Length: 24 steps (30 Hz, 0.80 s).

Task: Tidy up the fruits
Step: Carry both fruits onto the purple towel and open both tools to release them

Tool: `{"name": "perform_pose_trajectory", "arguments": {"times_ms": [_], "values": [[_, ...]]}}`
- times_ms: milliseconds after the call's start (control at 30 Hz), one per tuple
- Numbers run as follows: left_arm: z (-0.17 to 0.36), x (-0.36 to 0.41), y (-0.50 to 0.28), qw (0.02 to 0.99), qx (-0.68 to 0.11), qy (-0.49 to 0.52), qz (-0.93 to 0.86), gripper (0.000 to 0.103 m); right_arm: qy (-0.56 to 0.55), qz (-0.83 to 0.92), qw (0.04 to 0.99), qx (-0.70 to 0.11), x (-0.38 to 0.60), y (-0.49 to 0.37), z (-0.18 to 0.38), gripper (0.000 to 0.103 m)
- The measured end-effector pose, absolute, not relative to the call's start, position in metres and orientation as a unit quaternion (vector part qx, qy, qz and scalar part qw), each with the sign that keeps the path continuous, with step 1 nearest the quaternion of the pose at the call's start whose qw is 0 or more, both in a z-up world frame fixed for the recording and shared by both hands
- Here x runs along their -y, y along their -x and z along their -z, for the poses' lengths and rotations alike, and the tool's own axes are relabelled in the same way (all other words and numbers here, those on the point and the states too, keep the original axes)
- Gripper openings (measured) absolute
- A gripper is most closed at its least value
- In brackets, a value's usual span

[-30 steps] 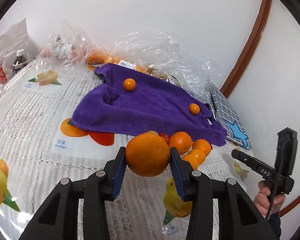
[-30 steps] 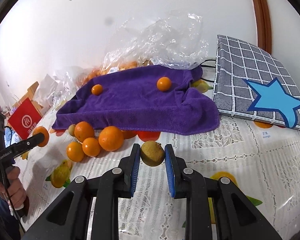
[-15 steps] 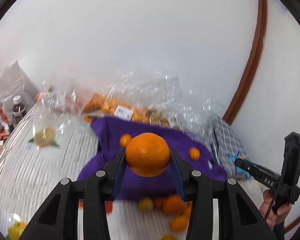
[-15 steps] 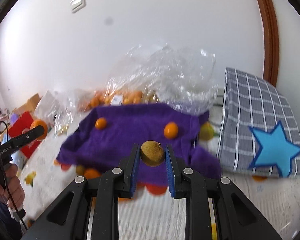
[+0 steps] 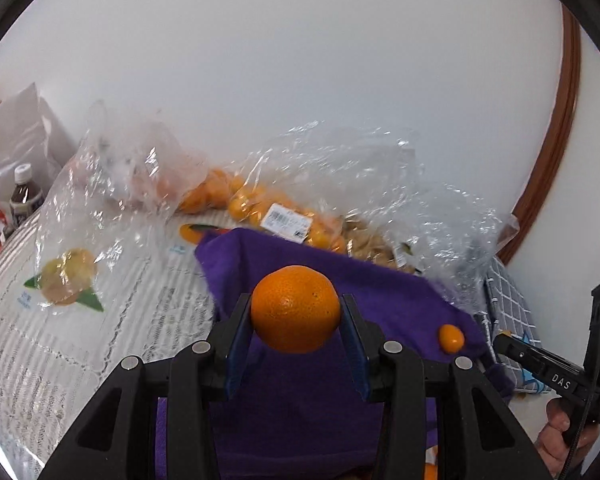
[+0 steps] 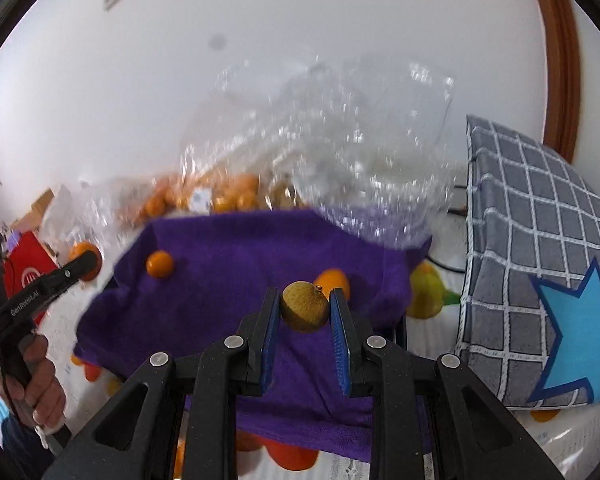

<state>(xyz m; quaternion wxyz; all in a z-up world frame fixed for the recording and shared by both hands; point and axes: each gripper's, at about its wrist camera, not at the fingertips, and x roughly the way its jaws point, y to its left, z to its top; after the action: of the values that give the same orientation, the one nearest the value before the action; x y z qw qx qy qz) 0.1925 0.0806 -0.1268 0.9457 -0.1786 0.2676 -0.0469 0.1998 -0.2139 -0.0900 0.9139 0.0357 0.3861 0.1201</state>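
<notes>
My left gripper (image 5: pixel 296 314) is shut on a large orange (image 5: pixel 296 308) and holds it above the purple towel (image 5: pixel 384 300). My right gripper (image 6: pixel 305 312) is shut on a small brownish-yellow fruit (image 6: pixel 305 307), also above the purple towel (image 6: pixel 228 264). One small orange (image 5: pixel 451 338) lies on the towel in the left wrist view. Two small oranges (image 6: pixel 160 264) (image 6: pixel 334 280) lie on it in the right wrist view. Each gripper shows at the edge of the other's view.
Clear plastic bags with small oranges (image 5: pixel 260 208) lie behind the towel by the wall. A grey checked cushion with a blue star (image 6: pixel 540 280) lies at the right. A bottle (image 5: pixel 22 196) and a white bag stand at far left. More oranges (image 6: pixel 292 456) lie below the towel's near edge.
Both grippers have moved forward from the front of the table to over the purple towel, each keeping its fruit. The pile of oranges in front of the towel has dropped out below.
</notes>
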Motion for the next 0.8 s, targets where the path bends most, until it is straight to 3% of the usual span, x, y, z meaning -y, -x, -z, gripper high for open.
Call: {"name": "perform_pose_trajectory", "arguments": {"times_ms": [267,800], "values": [[0.137,-0.085,-0.201,0.933,-0.289,0.204,0.061,0.040,-0.038,-0.127,0.909,-0.395,0.218,-0.207,0.110,0.025],[0.147,-0.063,-0.212,0.931,-0.327,0.152,0.050,0.040,-0.040,-0.121,0.898,-0.421,0.216,-0.214,0.138,0.025]]}}
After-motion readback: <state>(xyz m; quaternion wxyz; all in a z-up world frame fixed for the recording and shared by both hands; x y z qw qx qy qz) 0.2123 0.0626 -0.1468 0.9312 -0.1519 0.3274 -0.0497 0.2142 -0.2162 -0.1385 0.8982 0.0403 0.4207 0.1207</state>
